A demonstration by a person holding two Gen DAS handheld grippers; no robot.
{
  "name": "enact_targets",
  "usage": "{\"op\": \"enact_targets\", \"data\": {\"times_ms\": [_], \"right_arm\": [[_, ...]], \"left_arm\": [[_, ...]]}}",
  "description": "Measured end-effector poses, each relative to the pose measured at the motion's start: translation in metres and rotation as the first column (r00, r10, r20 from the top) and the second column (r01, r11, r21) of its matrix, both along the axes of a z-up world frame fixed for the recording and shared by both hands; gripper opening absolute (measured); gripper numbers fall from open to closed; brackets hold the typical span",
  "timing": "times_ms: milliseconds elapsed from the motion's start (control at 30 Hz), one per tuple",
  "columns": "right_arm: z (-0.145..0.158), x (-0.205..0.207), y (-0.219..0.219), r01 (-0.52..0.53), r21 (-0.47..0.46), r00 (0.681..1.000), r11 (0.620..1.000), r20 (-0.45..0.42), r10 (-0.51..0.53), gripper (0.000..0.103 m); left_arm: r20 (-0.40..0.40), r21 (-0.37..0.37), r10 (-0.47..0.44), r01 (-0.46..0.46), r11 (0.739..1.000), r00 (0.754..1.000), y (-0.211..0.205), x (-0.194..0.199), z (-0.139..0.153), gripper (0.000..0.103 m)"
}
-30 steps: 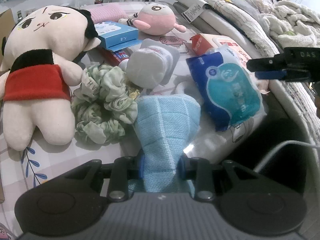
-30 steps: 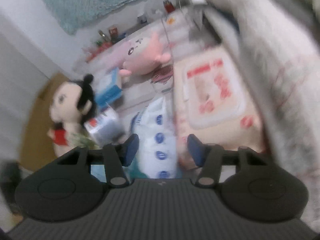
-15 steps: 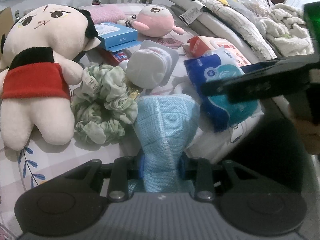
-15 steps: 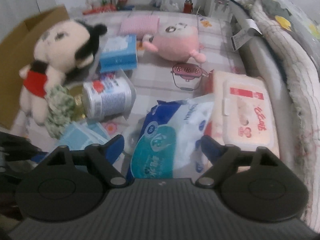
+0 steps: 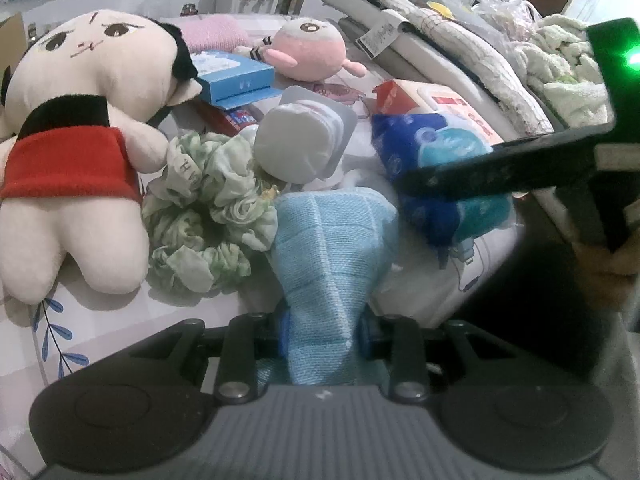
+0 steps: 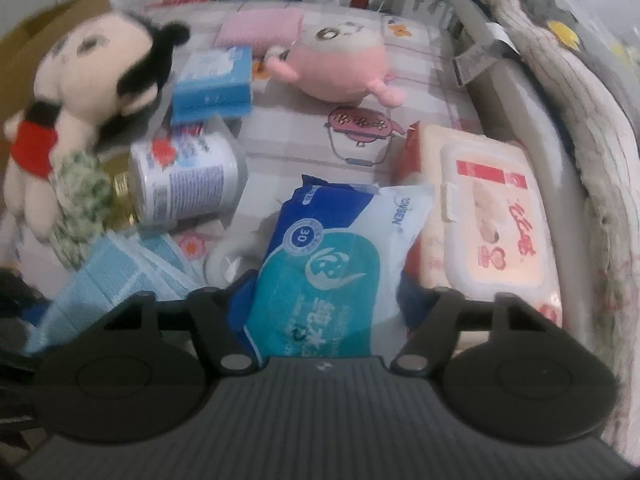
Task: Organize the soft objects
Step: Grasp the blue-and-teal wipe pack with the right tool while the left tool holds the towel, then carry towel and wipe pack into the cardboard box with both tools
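Note:
My left gripper (image 5: 325,330) is shut on a light blue cloth (image 5: 332,248), whose far end rests on the bed. The cloth also shows in the right wrist view (image 6: 116,272). My right gripper (image 6: 324,300) is open, its jaws on either side of a blue and teal wipes pack (image 6: 336,276); the same pack (image 5: 440,168) shows in the left wrist view, with the right gripper's arm (image 5: 500,168) across it. A big doll in a red shirt (image 5: 76,148) lies on the left, a green scrunchie (image 5: 204,204) beside it. A pink plush (image 5: 312,52) lies farther back.
A tipped white can (image 6: 188,176) lies between scrunchie and pack. A blue box (image 6: 214,80), a pink towel (image 6: 260,28) and a pink lidded wipes pack (image 6: 492,224) lie on the bed. Folded quilts (image 5: 460,52) run along the right. A cardboard box (image 6: 44,36) stands at the left.
My right gripper has swung from a blurred view toward the bed, opened wider and come down around the blue and teal wipes pack. My left gripper keeps the cloth and has barely moved.

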State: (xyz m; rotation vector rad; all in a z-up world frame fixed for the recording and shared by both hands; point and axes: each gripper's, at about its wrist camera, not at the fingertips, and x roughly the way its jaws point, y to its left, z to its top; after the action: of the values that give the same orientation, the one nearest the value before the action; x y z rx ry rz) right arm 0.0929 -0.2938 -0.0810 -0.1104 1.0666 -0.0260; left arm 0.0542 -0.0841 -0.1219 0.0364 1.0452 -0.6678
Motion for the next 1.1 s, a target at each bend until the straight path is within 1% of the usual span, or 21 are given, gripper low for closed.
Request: {"op": "enact_targets", "data": {"times_ms": [133,267,367,467,567,700,800,900,1000,1100], "right_arm": [[0.02,-0.014,-0.019,0.059,0.132,0.996,0.99,0.057,-0.067,0.064],[0.044,-0.042,-0.034,0.102,0.212,0.983,0.972,0.13,-0.131,0.064],[0.06,-0.065,-0.045,0.135,0.303,0.967,0.943,0.168,-0.193,0.064],[0.077,-0.09,-0.048,0.139,0.377,0.949,0.916,0.213,-0.232,0.064],[0.092,-0.111,-0.043,0.112,0.417,0.937,0.902,0.258,-0.236,0.064],[0.109,-0.127,-0.035,0.063,0.478,0.929,0.876,0.292,-0.227,0.064],[0.121,-0.131,-0.024,0.009,0.51,0.927,0.86,0.318,-0.198,0.064],[0.136,-0.13,-0.009,-0.057,0.532,0.924,0.845,0.349,-0.157,0.064],[0.15,-0.12,0.008,-0.121,0.554,0.922,0.824,0.37,-0.114,0.064],[0.167,-0.102,0.034,-0.202,0.559,0.916,0.804,0.398,-0.046,0.064]], "left_arm": [[0.03,-0.016,0.003,-0.002,1.0,1.0,-0.001,-0.004,0.003,0.028],[0.05,-0.045,-0.002,0.005,0.999,0.999,-0.002,-0.012,0.014,0.027],[0.066,-0.077,-0.003,0.009,0.997,0.998,-0.001,-0.019,0.029,0.027],[0.092,-0.108,0.001,0.009,0.994,0.996,0.003,-0.029,0.049,0.027],[0.129,-0.135,0.013,0.004,0.991,0.992,0.009,-0.039,0.071,0.027],[0.178,-0.186,0.053,-0.02,0.982,0.983,0.023,-0.052,0.102,0.027],[0.206,-0.219,0.102,-0.056,0.974,0.973,0.039,-0.058,0.123,0.027],[0.213,-0.254,0.165,-0.109,0.961,0.963,0.063,-0.058,0.142,0.027],[0.246,-0.278,0.253,-0.181,0.943,0.936,0.094,-0.057,0.163,0.027],[0.287,-0.28,0.339,-0.26,0.924,0.896,0.129,-0.052,0.185,0.028]]}}
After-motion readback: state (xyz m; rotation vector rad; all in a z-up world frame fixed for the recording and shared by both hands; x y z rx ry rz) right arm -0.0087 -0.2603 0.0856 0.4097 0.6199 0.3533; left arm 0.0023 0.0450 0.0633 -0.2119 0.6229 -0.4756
